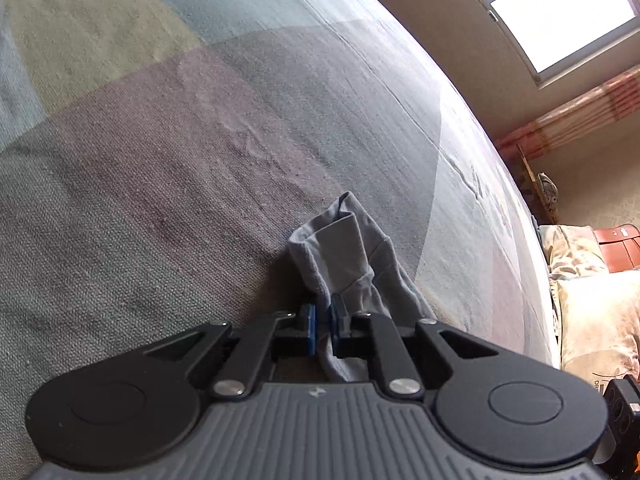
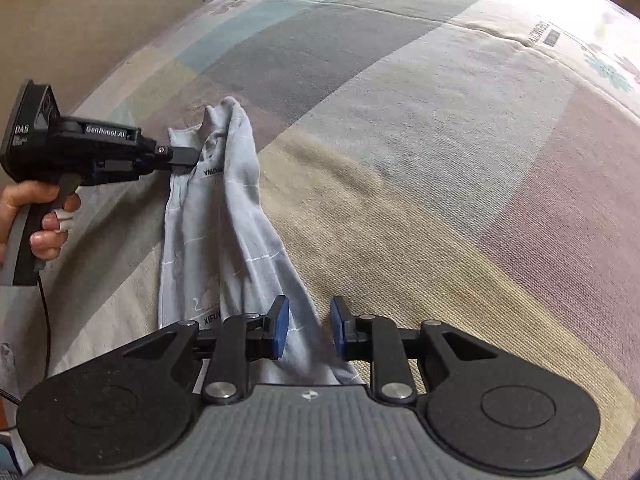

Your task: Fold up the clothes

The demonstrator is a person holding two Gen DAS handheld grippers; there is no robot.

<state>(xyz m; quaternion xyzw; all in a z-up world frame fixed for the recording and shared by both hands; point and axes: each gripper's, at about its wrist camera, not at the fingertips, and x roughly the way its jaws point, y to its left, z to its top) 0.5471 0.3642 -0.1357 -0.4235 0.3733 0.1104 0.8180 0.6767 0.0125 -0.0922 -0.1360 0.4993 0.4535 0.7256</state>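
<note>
A: So, where is the garment?

B: The pale grey-blue cotton garment with thin white lines and printed lettering (image 2: pixel 224 224) hangs bunched in a long twisted drape above the bed, stretched between the two tools. Its far end is pinched by the left tool (image 2: pixel 192 160), whose blue pads are drawn nearly together with a fold of cloth (image 1: pixel 344 256) squeezed between them.

A: And the right tool?

B: The right tool (image 2: pixel 306 330) stands parted, a clear gap between its blue pads. The near end of the cloth runs through that gap and down past the tool's body, but the pads are not pressed on it; whether the fabric touches the left pad I cannot tell.

A: Who holds the left one?

B: A hand (image 2: pixel 38 216) wraps its black pistol grip, a white bandage on one finger, and a dark cable drops from the handle.

A: What lies around?

B: Beneath is a woven bedspread of large muted blocks, grey, mauve, olive and pale blue (image 2: pixel 420 184), with a few shallow creases and nothing lying on it close to the cloth. Past the bed's edge, in the left view, stand floral beige pillows (image 1: pixel 592 320), a reddish-brown wooden piece (image 1: pixel 616 248), a striped pink curtain (image 1: pixel 580 120) and a bright window (image 1: pixel 560 12).
</note>
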